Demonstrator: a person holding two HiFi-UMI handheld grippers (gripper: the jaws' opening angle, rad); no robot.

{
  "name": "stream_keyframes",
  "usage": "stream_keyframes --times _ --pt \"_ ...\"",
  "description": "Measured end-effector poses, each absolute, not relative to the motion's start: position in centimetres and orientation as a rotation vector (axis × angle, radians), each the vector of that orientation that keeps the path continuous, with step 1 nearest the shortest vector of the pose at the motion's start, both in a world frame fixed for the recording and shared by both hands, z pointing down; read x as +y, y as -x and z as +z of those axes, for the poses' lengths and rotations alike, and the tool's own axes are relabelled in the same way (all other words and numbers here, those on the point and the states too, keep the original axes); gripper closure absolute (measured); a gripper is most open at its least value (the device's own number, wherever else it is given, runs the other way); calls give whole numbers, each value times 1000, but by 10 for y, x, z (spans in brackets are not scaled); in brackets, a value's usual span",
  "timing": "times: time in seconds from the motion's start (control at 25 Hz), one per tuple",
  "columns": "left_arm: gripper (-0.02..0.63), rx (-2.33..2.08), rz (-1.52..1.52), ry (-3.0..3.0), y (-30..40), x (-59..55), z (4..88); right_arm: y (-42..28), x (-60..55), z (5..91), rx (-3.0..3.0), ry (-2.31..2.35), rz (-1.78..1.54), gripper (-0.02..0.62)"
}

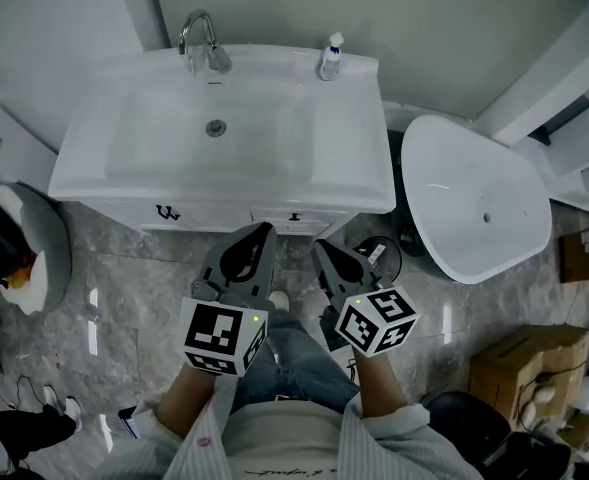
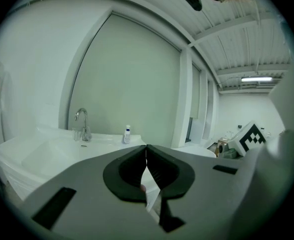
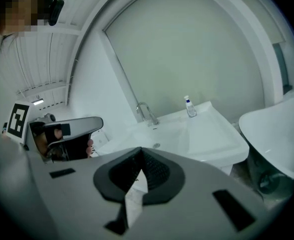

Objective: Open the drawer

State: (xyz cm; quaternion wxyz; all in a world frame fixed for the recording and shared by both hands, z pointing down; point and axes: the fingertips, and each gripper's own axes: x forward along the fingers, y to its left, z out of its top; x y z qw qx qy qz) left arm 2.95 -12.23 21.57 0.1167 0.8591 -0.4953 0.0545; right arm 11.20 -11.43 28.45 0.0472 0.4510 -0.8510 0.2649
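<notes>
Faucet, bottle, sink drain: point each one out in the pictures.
faucet [image 1: 217, 60]: head view, on its lower body, below the arched spout.
bottle [image 1: 330, 60]: head view, on its body, below the cap.
sink drain [image 1: 215, 126]: head view, on the middle of the round fitting.

White basin [image 1: 274, 128] with chrome tap [image 1: 202, 43]; white bottle [image 1: 330, 58], blue-capped; white, dark-handled drawer [image 1: 274, 221]; grey marbled floor [image 1: 124, 288]; left hand-held gripper [image 1: 266, 230] and right hand-held gripper [image 1: 319, 246], grey bodies, black pads [image 2: 129, 174], white cubes [image 1: 222, 336] bearing black square markers; blue jeans [image 1: 299, 363]; pale striped sleeves [image 1: 414, 430]; brown cardboard boxes [image 1: 519, 368]; white tub [image 1: 479, 203]; pale grey-green wall [image 2: 132, 74]
</notes>
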Motion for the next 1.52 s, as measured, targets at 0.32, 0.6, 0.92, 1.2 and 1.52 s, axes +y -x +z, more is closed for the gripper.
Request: stream_keyframes --times 0.32,0.6,0.92,1.2,1.52 --pt "589 -1423 182 -2503 -38 -145 233 -109 -129 301 -2565 -1311 835 591" --pt "589 -1408 209 -2476 -25 -151 250 -103 -136 318 -2518 -1339 870 591" --pt "589 -1421 248 -2436 -11 -150 283 -98 -140 347 -2492 -1343 894 591" --pt "589 -1440 251 -2401 4 -150 318 -95 -149 378 -2465 -1348 867 591" --pt "589 -1463 252 -2366 17 -141 371 -95 -146 428 -2412 -1352 862 591"
